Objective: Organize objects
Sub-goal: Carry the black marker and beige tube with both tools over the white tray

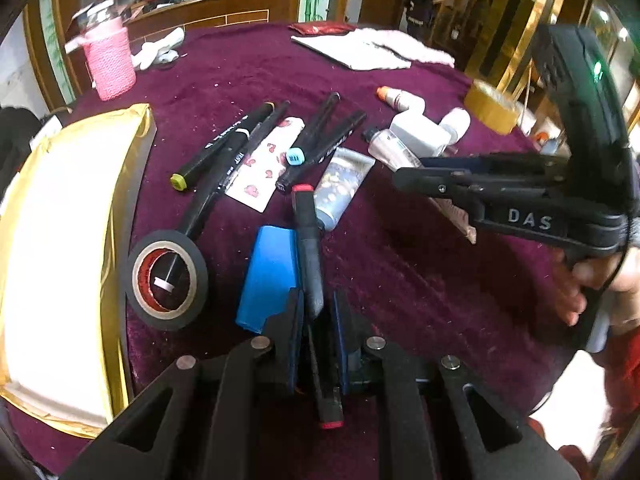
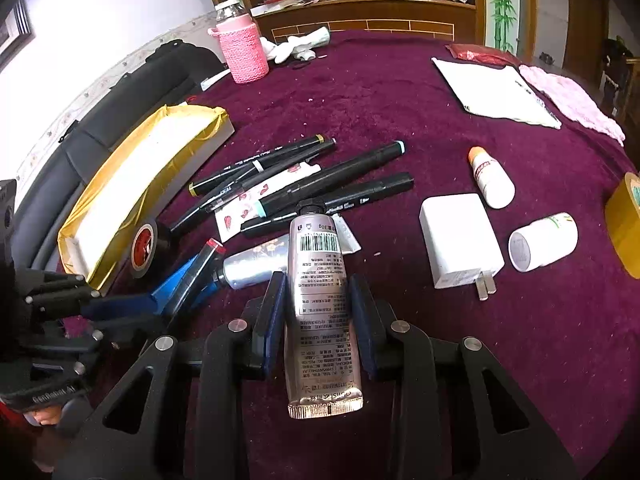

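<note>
Far left on the maroon surface [image 2: 400, 92] you've got the yellow-lined box [image 2: 132, 184], w/ a roll of black tape [image 1: 167, 279] just beside its near edge. Next over, your left gripper [image 1: 318, 316] has its jaws clamped on a red-capped black marker [image 1: 310, 248], which lies alongside a blue block [image 1: 268, 276]. Beyond that sits the marker pile [image 2: 304, 180]: several black markers, incl. one yellow-capped and one light-blue-capped, lying across a heart-print card [image 1: 264, 164]. A floral tube [image 2: 256, 264] lies near the red-capped marker's tip. Center, your right gripper [image 2: 318, 320] has its jaws closed on a silver barcode tube [image 2: 320, 304], cap end pointing away toward the markers, crimped end toward you. To the right: white charger plug [image 2: 460, 240], orange-capped white bottle [image 2: 492, 180], a second white bottle [image 2: 544, 242] on its side, then yellow tape roll [image 2: 624, 224] at the edge.
</note>
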Motion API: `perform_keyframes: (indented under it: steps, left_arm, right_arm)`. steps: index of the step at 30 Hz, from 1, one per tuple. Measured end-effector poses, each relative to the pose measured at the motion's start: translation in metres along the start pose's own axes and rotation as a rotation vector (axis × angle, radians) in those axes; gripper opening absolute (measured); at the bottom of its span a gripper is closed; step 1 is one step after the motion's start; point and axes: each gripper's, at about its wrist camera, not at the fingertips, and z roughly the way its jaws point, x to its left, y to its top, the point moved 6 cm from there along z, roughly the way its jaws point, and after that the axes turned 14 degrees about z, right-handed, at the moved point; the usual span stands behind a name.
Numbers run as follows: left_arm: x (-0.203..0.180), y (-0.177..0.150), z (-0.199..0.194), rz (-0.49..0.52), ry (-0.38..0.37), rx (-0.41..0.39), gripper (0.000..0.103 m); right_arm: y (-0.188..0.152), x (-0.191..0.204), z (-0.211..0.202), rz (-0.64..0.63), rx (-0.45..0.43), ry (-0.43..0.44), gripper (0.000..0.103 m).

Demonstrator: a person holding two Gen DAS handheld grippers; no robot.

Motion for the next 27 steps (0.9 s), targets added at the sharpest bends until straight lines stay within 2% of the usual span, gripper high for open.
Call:
perform_keyframes:
  steps: [3, 7, 10, 13, 17, 20, 23, 25, 27]
  left_arm:
    - [-0.001, 0.0, 0.002, 0.006, 0.018, 0.012, 0.016]
    - [-0.002, -0.003, 0.002, -0.003, 0.006, 0.028, 0.016]
    - [-0.008, -0.011, 0.013, -0.031, -0.048, 0.087, 0.021]
    - [-0.013, -0.013, 0.015, -0.012, -0.034, 0.074, 0.025]
    - [-0.01, -0.005, 0.022, -0.045, -0.057, 0.085, 0.025]
    - [-0.011, -0.001, 0.026, -0.017, -0.036, 0.085, 0.025]
    - [-0.018, -0.002, 0.026, 0.041, 0.021, 0.086, 0.02]
    - [-0.019, 0.001, 0.022, 0.026, 0.011, 0.074, 0.017]
    - [-0.016, 0.001, 0.017, -0.014, -0.03, 0.048, 0.015]
  right_arm:
    - [-0.004, 0.0, 0.002, 0.0, 0.009, 0.004, 0.032]
    - [-0.008, 0.003, 0.004, 0.0, 0.018, 0.016, 0.032]
    - [-0.01, 0.005, 0.005, -0.001, 0.019, 0.023, 0.032]
    - [-0.011, 0.005, 0.006, 0.004, 0.02, 0.032, 0.032]
    - [-0.01, 0.003, 0.005, 0.013, 0.015, 0.035, 0.032]
    - [-0.011, 0.003, 0.004, 0.017, 0.011, 0.039, 0.032]
    - [-0.012, 0.002, 0.002, 0.021, 0.007, 0.04, 0.032]
    - [-0.012, 0.001, 0.001, 0.024, 0.004, 0.041, 0.032]
    - [-0.012, -0.001, -0.001, 0.028, -0.001, 0.041, 0.032]
